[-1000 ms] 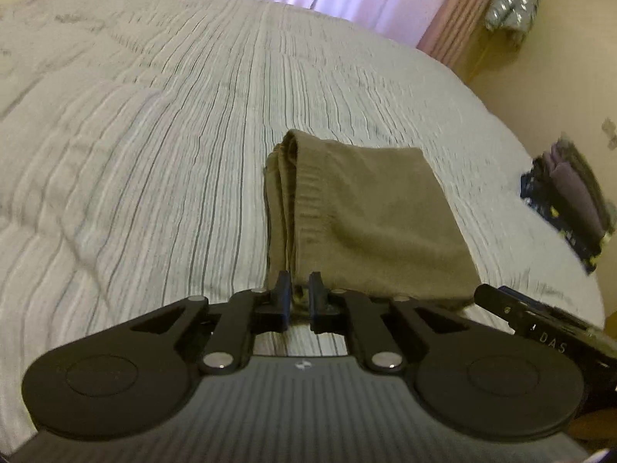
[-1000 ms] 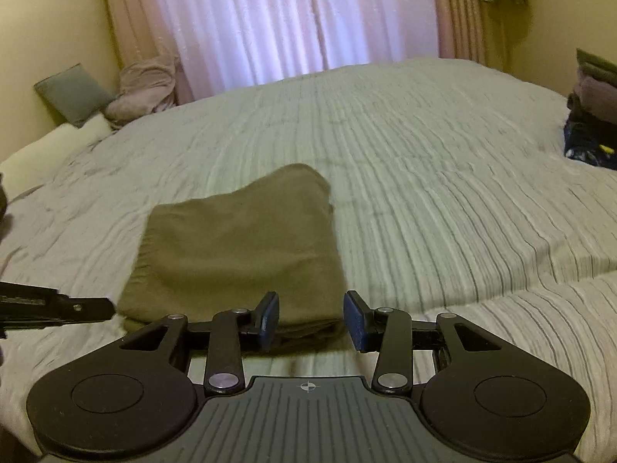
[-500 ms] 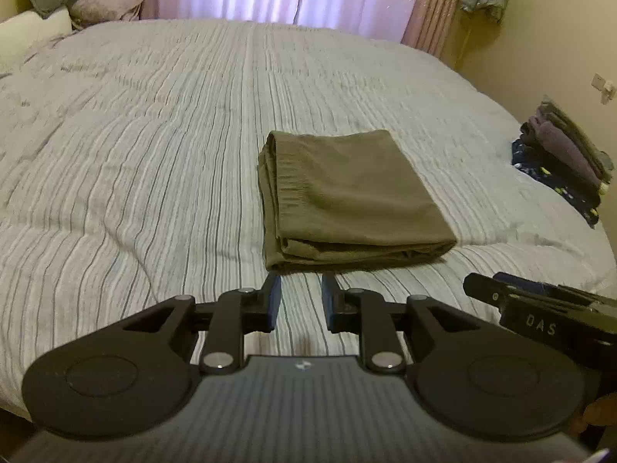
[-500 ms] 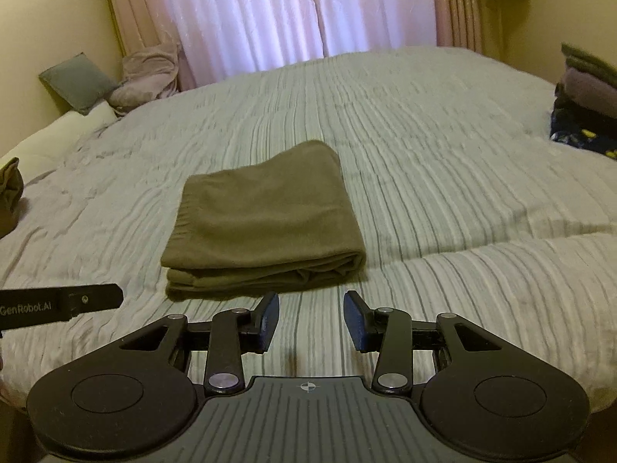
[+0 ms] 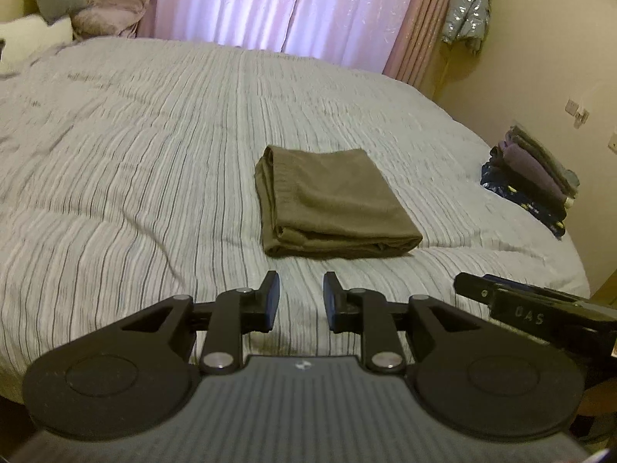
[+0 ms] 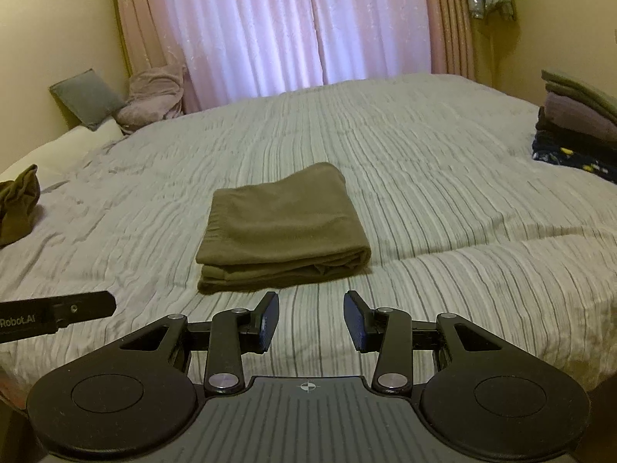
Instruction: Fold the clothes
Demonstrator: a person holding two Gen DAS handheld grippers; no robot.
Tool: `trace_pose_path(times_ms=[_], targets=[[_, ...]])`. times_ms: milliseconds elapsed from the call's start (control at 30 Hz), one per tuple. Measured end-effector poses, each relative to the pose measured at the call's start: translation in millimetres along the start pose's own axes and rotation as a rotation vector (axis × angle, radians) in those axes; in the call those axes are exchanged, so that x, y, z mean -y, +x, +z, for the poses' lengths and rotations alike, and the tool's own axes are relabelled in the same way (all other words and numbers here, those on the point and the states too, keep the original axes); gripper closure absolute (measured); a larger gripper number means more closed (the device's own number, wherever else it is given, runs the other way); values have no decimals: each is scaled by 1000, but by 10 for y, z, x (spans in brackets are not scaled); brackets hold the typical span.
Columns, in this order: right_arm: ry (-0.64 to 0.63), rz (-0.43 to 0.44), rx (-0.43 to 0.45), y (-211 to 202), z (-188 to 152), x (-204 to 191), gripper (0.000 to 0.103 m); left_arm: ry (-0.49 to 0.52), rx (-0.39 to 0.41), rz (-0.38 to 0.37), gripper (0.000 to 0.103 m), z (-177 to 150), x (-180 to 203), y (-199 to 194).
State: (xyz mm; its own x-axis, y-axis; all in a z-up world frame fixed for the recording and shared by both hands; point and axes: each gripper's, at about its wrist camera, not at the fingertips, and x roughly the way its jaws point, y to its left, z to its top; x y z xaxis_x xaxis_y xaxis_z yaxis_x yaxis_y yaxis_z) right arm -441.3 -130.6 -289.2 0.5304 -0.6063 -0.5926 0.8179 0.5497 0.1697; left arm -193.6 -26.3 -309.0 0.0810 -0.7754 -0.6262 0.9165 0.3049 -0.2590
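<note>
A folded olive-brown garment (image 5: pixel 331 202) lies flat on the striped bedspread (image 5: pixel 135 177), a neat rectangle with its layered edges toward me. My left gripper (image 5: pixel 300 295) hovers open just short of its near edge, nothing between the fingers. In the right wrist view the same garment (image 6: pixel 283 227) lies ahead and slightly left of my right gripper (image 6: pixel 311 312), which is open and empty, also short of the near edge. Each gripper's tip shows at the side of the other's view.
A stack of folded clothes (image 5: pixel 536 189) sits at the bed's right edge, seen also as a stack (image 6: pixel 578 123). A crumpled olive garment (image 6: pixel 17 208) lies at the left. Pillows (image 6: pixel 88 98) and a bunched blanket rest by the curtains (image 6: pixel 300 27).
Both grippers have drawn back from the folded garment and risen a little. The left gripper's jaws, nearly shut at the garment's edge earlier, now stand open and clear of it.
</note>
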Motion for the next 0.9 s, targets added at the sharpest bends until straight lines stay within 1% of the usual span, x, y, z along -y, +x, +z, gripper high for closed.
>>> trace_pose_path(times_ms=[167, 267, 333, 467, 533, 567, 667, 700, 733, 800, 833, 867, 900], targets=[[26, 0, -14, 138, -31, 78, 62, -46, -18, 11, 83, 24, -171, 211], [49, 17, -20, 335, -25, 152, 62, -69, -21, 15, 84, 105, -290, 392], [67, 30, -18, 498, 17, 199, 62, -93, -17, 9, 84, 215, -380, 545], [87, 52, 10, 796, 184, 286, 62, -124, 11, -35, 85, 548, -489, 920], [86, 59, 37, 968, 317, 314, 62, -118, 32, -58, 85, 749, -479, 1143], [84, 62, 51, 1059, 388, 325, 62, -106, 42, -78, 85, 864, -449, 1269], [53, 73, 96, 1400, 608, 307, 63, -30, 65, -152, 86, 1157, -307, 1684], [42, 78, 95, 1520, 660, 289, 74, -4, 48, -151, 86, 1220, -270, 1832], [34, 83, 77, 1645, 695, 265, 77, 21, 22, -138, 88, 1269, -238, 1985], [11, 88, 31, 1901, 753, 212, 77, 63, -29, -104, 90, 1337, -203, 2260], [-8, 81, -8, 2010, 752, 181, 77, 53, -67, -86, 95, 1367, -226, 2319], [-26, 67, -43, 2090, 745, 155, 77, 33, -110, -71, 98, 1408, -255, 2357], [-32, 64, -73, 2123, 767, 142, 77, 13, -153, -56, 98, 1450, -284, 2394]])
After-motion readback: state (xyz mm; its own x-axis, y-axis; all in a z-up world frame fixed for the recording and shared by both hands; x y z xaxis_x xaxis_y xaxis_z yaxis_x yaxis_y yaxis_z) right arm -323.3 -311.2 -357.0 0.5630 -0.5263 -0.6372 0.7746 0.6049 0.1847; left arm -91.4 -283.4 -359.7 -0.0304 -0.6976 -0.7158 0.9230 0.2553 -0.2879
